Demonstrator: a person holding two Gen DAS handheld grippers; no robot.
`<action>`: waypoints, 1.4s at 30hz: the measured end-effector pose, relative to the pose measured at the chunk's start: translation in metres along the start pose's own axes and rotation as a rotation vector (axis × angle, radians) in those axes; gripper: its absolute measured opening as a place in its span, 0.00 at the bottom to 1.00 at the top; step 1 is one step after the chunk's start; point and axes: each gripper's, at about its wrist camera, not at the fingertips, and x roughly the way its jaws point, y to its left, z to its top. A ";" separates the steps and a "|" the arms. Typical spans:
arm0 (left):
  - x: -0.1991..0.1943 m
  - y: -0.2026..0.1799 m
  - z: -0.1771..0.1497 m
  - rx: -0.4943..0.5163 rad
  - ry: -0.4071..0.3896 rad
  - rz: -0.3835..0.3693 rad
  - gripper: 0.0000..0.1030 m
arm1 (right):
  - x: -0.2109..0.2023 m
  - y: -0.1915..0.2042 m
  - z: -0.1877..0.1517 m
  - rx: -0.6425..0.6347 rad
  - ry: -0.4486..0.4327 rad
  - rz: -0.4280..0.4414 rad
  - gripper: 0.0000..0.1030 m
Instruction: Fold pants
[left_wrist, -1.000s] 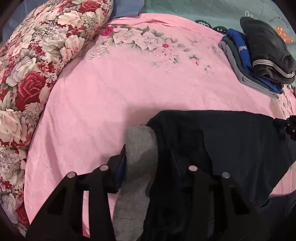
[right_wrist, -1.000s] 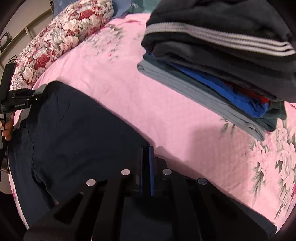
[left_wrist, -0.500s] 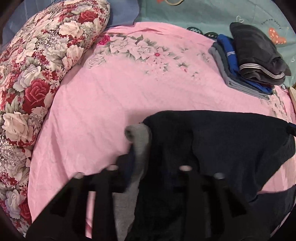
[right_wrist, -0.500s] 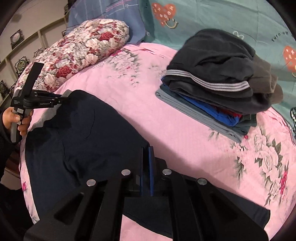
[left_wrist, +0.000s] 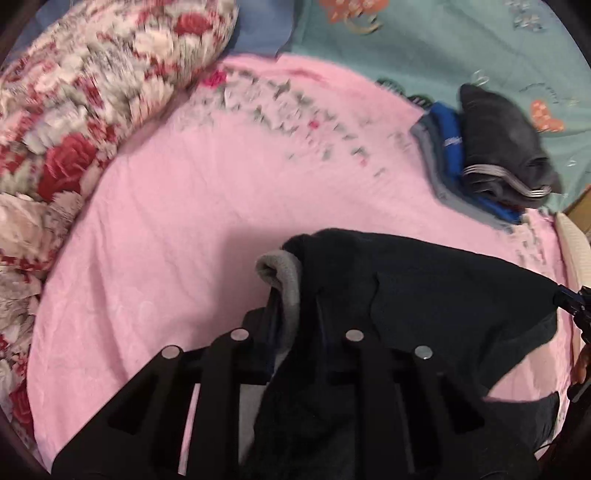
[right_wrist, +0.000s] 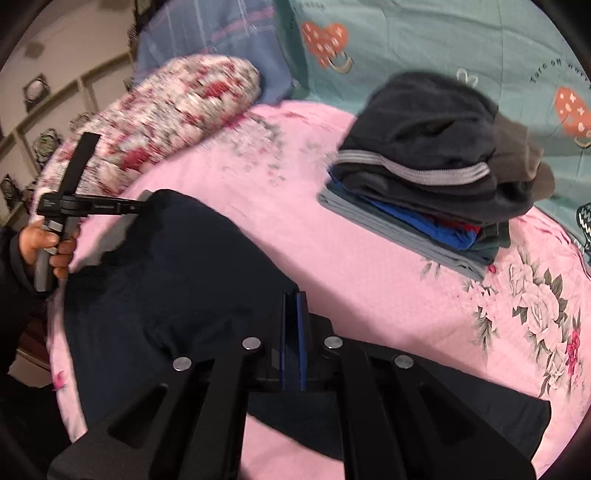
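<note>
Lying across the pink bedsheet (right_wrist: 369, 280), dark pants (right_wrist: 177, 273) are being held up at two corners. Left gripper (left_wrist: 291, 317) jaws are closing on the grey-lined waistband (left_wrist: 286, 273); right gripper (right_wrist: 292, 332) is clamping fabric. Teal cover (right_wrist: 424, 44) lettering is unreadable.

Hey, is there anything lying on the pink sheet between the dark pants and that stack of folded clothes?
Nothing visible. Only bare pink sheet lies between the dark pants and the stack of folded clothes.
</note>
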 end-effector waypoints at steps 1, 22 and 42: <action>-0.018 -0.001 -0.006 0.009 -0.031 -0.021 0.17 | -0.019 0.008 -0.006 -0.019 -0.040 0.015 0.05; -0.104 0.031 -0.181 0.037 -0.010 -0.048 0.50 | -0.065 0.135 -0.196 -0.109 0.035 0.177 0.02; -0.117 0.024 -0.188 0.024 -0.009 -0.031 0.68 | -0.070 0.122 -0.184 0.116 0.016 0.036 0.54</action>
